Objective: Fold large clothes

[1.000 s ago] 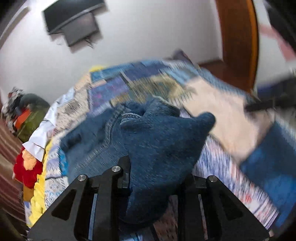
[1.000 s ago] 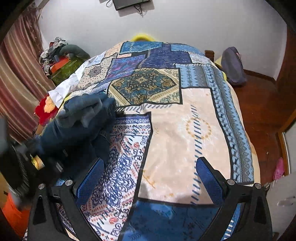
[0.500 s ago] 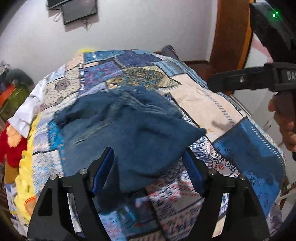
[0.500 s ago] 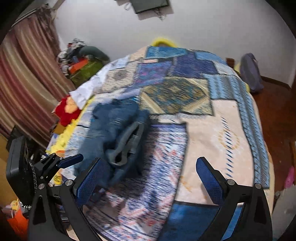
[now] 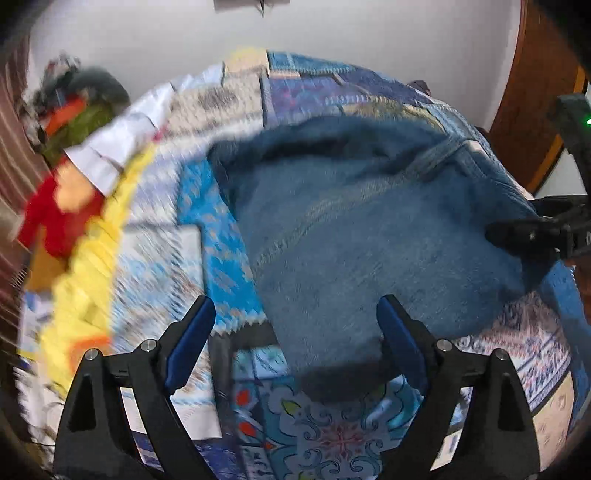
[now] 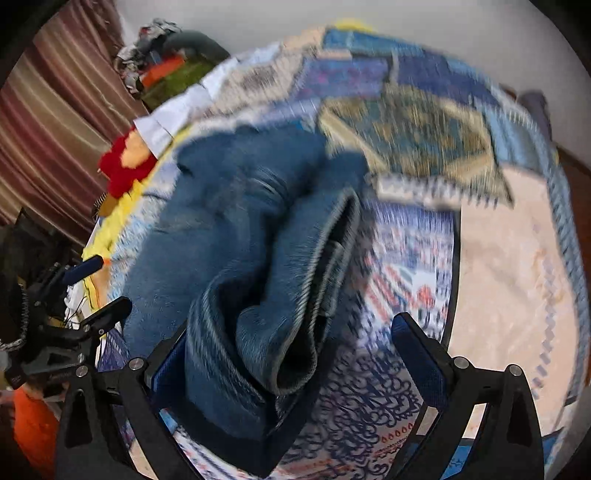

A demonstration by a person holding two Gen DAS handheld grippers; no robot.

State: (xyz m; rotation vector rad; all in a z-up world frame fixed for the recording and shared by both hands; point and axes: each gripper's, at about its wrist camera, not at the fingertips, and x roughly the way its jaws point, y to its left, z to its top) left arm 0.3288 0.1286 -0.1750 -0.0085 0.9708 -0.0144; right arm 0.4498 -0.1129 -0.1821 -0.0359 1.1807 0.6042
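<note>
Since a second ago my left gripper let go of the jeans; they're now dumped in a crumpled heap near the bed's front-left corner, so nothing's folded yet. Left jaws wide, empty, fabric lying between them. Right gripper also spread wide, its left finger against a denim fold, not clamping.

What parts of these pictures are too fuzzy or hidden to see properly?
- Left wrist view: the red toy beside the bed is smeared by motion blur.
- Left wrist view: the wall screen is cut off by the top edge.
- Right wrist view: the bedspread pattern is blurred.
- Right wrist view: the jeans cover the right gripper's left finger, so contact is unclear.
- Both views: the jeans' full shape is bunched and hidden.
</note>
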